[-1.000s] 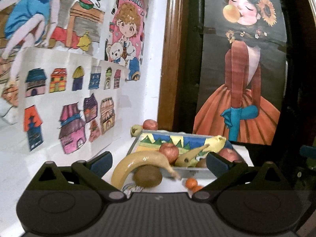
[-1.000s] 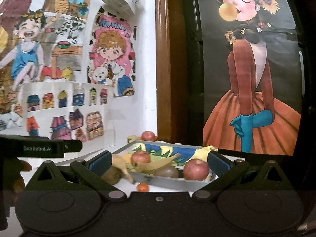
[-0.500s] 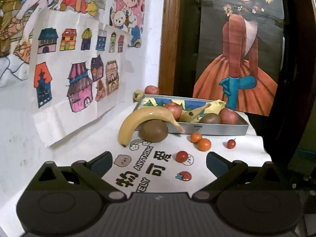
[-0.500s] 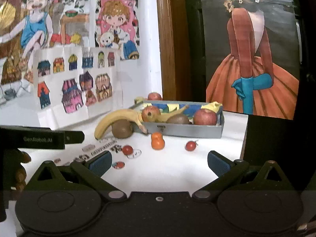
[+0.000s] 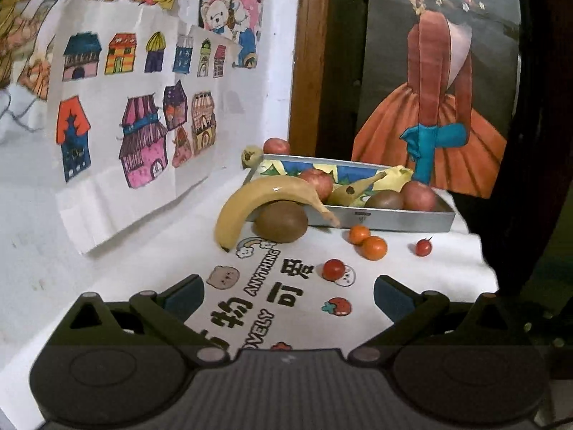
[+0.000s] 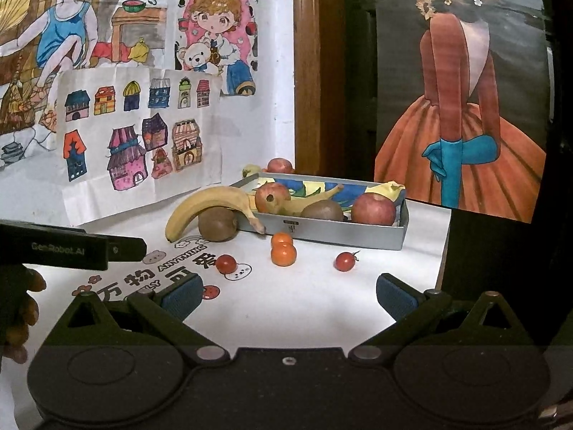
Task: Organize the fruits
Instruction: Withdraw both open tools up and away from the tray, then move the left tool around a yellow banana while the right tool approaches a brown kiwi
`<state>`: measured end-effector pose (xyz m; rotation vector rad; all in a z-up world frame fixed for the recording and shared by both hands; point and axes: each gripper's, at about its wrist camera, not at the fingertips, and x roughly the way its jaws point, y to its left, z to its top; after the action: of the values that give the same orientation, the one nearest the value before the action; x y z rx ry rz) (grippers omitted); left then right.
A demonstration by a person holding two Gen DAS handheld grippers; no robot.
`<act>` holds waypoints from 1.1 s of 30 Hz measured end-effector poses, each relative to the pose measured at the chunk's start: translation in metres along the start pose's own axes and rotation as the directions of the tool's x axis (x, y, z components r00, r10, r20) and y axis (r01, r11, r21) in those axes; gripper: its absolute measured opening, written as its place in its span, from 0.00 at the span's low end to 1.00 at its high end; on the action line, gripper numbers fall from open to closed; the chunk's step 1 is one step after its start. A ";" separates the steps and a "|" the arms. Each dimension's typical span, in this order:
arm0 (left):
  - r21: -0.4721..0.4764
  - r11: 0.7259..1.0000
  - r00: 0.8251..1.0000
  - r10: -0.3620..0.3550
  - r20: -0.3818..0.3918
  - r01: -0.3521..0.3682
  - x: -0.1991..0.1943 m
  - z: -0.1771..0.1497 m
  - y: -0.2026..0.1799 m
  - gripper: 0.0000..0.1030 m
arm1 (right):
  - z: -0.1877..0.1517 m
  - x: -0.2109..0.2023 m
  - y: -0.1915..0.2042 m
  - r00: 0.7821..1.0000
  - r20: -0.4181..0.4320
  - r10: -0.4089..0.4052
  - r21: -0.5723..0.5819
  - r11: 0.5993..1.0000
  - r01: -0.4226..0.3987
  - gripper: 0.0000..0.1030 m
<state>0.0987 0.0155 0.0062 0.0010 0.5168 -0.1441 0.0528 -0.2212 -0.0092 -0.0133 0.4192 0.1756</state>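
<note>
Both cameras now look lower than a second ago, so far more of the white tabletop (image 5: pixel 454 251) shows, and the loose fruit has come fully into view. Neither tool holds anything: the left gripper (image 5: pixel 288 295) and the right gripper (image 6: pixel 286 295) each hang above the near part of the table with jaws spread wide, blue pads well apart. At the far end sits a grey metal tray (image 5: pixel 394 219) with a painted lining, holding two red apples, a kiwi and a small banana. Just left of it a large banana (image 5: pixel 258 202) arches over a loose kiwi (image 5: pixel 281 221), its stem tip against the tray's near wall. Two small oranges (image 5: pixel 369 242) touch each other just in front of the tray. One cherry tomato (image 5: pixel 333 269) lies nearer, on the printed lettering of the table cover, and another cherry tomato (image 5: pixel 423 247) lies to the right, well apart from it. Behind the tray's far left corner rest a red apple (image 5: pixel 276 146) and a pale yellowish fruit (image 5: pixel 251 156). In the right wrist view, the left tool's black body (image 6: pixel 71 247) reaches in from the left edge, with the person's hand (image 6: pixel 18 315) below it.
</note>
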 end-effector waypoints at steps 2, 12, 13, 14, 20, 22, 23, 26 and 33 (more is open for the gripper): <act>0.025 0.999 1.000 0.020 -0.009 -0.020 0.003 0.001 -0.002 1.00 | 0.001 0.002 0.000 1.000 0.000 0.011 -0.004 1.000 -0.011 0.99; 0.027 0.997 0.996 0.076 -0.045 -0.074 0.014 0.005 0.020 1.00 | 0.002 0.016 0.004 0.995 -0.048 0.093 0.002 0.996 -0.093 0.99; 0.032 0.996 0.996 0.082 -0.044 -0.081 0.014 0.006 0.023 1.00 | 0.003 0.018 0.004 0.994 -0.051 0.099 0.002 0.995 -0.099 0.99; 0.036 0.996 0.995 0.087 -0.043 -0.086 0.015 0.007 0.026 1.00 | 0.004 0.019 0.005 0.993 -0.053 0.107 -0.002 0.994 -0.107 0.99; 0.074 0.992 0.995 0.103 -0.016 -0.102 0.021 0.023 0.045 1.00 | 0.023 0.027 0.018 0.991 -0.036 0.131 -0.089 0.987 -0.134 0.99; 0.094 0.991 0.995 0.099 -0.006 -0.098 0.026 0.030 0.051 1.00 | 0.031 0.032 0.019 0.990 -0.030 0.138 -0.105 0.984 -0.141 0.99; 0.101 0.990 0.995 0.099 0.003 -0.099 0.029 0.033 0.054 1.00 | 0.035 0.036 0.020 0.989 -0.031 0.142 -0.110 0.983 -0.145 0.99; 0.126 0.989 0.996 0.081 0.021 -0.083 0.042 0.043 0.060 1.00 | 0.045 0.048 0.021 0.987 -0.035 0.160 -0.111 0.980 -0.163 0.99; 0.216 0.972 0.996 0.085 0.024 -0.089 0.093 0.062 0.069 1.00 | 0.068 0.097 0.034 0.971 -0.083 0.225 -0.130 0.963 -0.234 0.99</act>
<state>0.2183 0.0687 0.0119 0.2354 0.4831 -0.1140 0.1620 -0.1678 0.0146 -0.1081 0.4748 0.4344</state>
